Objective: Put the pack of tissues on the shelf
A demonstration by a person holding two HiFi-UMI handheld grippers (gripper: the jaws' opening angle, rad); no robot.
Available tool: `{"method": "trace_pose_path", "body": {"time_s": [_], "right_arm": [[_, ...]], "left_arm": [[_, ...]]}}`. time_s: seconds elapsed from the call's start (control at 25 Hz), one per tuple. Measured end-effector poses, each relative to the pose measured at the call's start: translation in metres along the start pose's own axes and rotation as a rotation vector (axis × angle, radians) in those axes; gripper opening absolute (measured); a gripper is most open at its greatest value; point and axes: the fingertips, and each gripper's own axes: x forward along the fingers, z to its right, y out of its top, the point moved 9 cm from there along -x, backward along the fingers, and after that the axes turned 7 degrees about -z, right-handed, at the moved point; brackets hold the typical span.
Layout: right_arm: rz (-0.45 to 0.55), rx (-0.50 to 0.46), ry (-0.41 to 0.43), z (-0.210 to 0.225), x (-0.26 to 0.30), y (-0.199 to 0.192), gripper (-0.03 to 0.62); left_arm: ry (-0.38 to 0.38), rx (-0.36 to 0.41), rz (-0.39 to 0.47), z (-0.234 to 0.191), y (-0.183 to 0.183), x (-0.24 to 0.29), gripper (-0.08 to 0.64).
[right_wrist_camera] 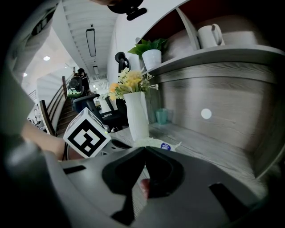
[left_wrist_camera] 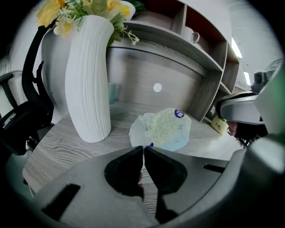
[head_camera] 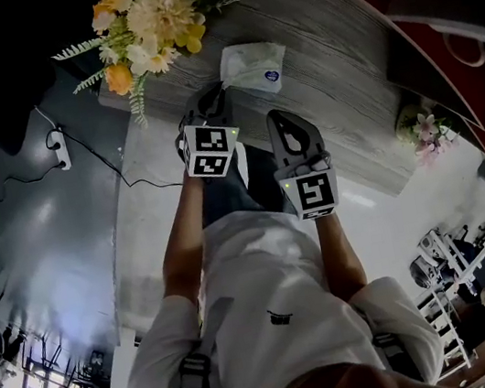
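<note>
The pack of tissues [head_camera: 252, 68] [left_wrist_camera: 162, 129] is a soft pale plastic pack with a blue round mark, lying on the grey wood-grain desk [head_camera: 329, 52]. Only its edge [right_wrist_camera: 161, 144] peeks over the jaws in the right gripper view. My left gripper [head_camera: 211, 108] [left_wrist_camera: 144, 148] is shut with nothing in it, just short of the pack's near end. My right gripper [head_camera: 286, 130] [right_wrist_camera: 145, 149] is also shut and empty, held to the right of the left one and a little farther back from the pack. The shelf [left_wrist_camera: 178, 42] [right_wrist_camera: 213, 55] runs above the desk.
A white ribbed vase [left_wrist_camera: 88, 78] [right_wrist_camera: 137, 115] with yellow flowers [head_camera: 143, 25] stands left of the pack. On the shelf are a white mug [right_wrist_camera: 209, 34] and a potted plant [right_wrist_camera: 150, 53]. A small flower pot [head_camera: 425, 133] sits at the desk's right end.
</note>
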Motion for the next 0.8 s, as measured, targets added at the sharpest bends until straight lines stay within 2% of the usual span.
{"method": "trace_pose_path", "body": {"time_s": [0.44,0.8], "right_arm": [[0.033,-0.007,-0.031,-0.002,-0.012,0.009,0.026],[0.083,-0.023,-0.078,-0.004,-0.031,0.018,0.026]], "left_arm": [[-0.003,0.020,0.062,0.007,0.017,-0.027,0.032],[0.005,0.068,0.135,0.015,0.042,-0.064,0.032]]}}
